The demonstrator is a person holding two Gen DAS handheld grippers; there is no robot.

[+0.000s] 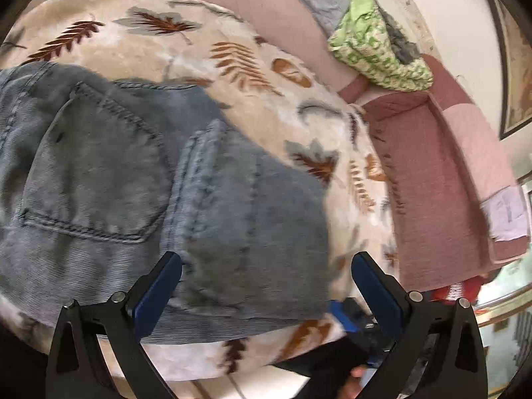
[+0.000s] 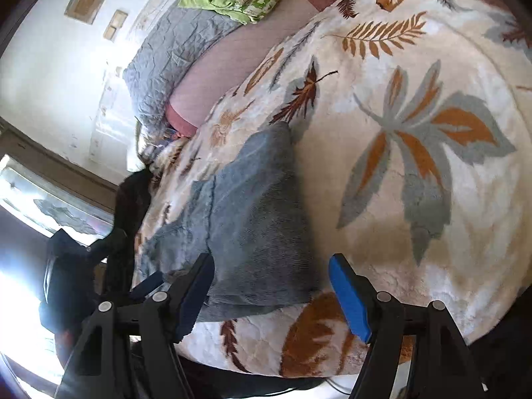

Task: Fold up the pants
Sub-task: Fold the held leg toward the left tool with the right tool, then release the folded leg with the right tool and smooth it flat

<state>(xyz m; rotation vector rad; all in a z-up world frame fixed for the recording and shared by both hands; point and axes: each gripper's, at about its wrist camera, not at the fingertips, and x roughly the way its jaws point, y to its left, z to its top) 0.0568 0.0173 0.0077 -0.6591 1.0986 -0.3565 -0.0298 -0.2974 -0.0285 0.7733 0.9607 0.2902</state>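
Observation:
Grey-blue corduroy pants (image 1: 133, 173) lie folded on a cream leaf-print blanket (image 1: 232, 60), back pocket up. My left gripper (image 1: 266, 266) is open, its blue pads (image 1: 159, 292) apart just above the pants' near edge, holding nothing. In the right wrist view the pants (image 2: 252, 219) lie as a folded stack near the bed's front edge. My right gripper (image 2: 271, 272) is open above the stack's near end, empty. The right gripper (image 1: 352, 322) also shows in the left wrist view, low by the bed edge, and the left gripper (image 2: 99, 266) shows at the left of the right wrist view.
A pink sheet (image 1: 442, 179) covers the bed beyond the blanket (image 2: 415, 133). A green patterned quilt (image 1: 375, 46) and a grey quilt (image 2: 173, 53) lie at the head of the bed by the white wall. A bright window (image 2: 30, 193) is at the left.

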